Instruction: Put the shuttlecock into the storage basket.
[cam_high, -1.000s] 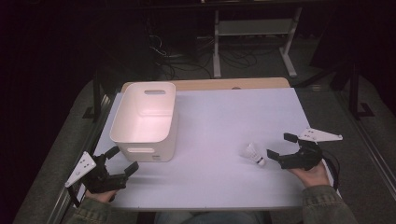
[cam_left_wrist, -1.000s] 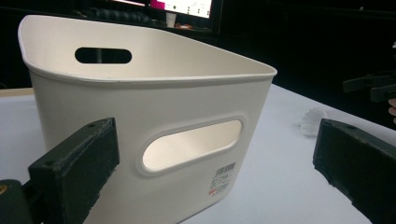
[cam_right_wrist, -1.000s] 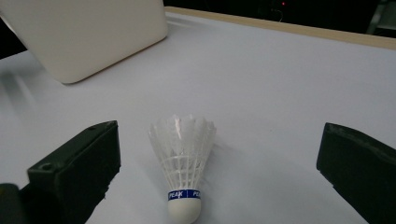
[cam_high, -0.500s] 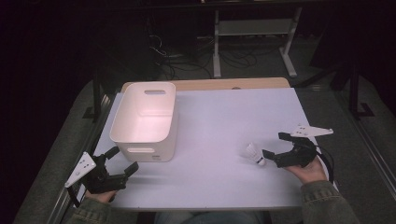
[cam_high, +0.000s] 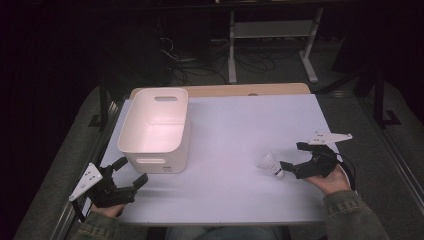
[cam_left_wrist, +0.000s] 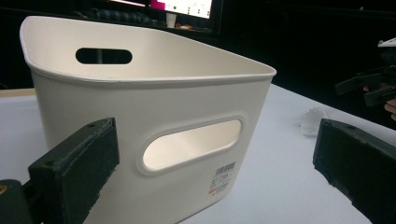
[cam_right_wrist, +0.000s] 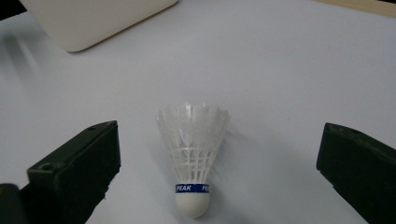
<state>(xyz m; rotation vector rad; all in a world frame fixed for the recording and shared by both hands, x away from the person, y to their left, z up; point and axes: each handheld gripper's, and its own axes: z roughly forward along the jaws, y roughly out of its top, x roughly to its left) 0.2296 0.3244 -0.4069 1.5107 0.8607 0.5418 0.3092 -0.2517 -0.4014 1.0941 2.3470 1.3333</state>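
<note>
A white shuttlecock (cam_high: 270, 165) lies on the white table (cam_high: 235, 125), its cork end toward the person. My right gripper (cam_high: 292, 155) stands open just right of it. In the right gripper view the shuttlecock (cam_right_wrist: 192, 149) lies between the spread jaws of that gripper (cam_right_wrist: 217, 172), touching neither. A white plastic bin (cam_high: 155, 127) with handle slots stands at the table's left, with nothing seen inside. My left gripper (cam_high: 132, 170) is open at the bin's near corner. In the left gripper view the bin (cam_left_wrist: 140, 102) stands close ahead of the open left gripper (cam_left_wrist: 215, 170).
A wooden strip (cam_high: 250, 90) runs along the table's far edge. Beyond it, on the dark floor, are cables and a metal shelf frame (cam_high: 270, 30). The left gripper view shows the shuttlecock (cam_left_wrist: 312, 120) and the right gripper (cam_left_wrist: 369, 88) farther off.
My right gripper has edged left, closer to the shuttlecock, staying open. The left gripper, the bin and the shuttlecock have not moved.
</note>
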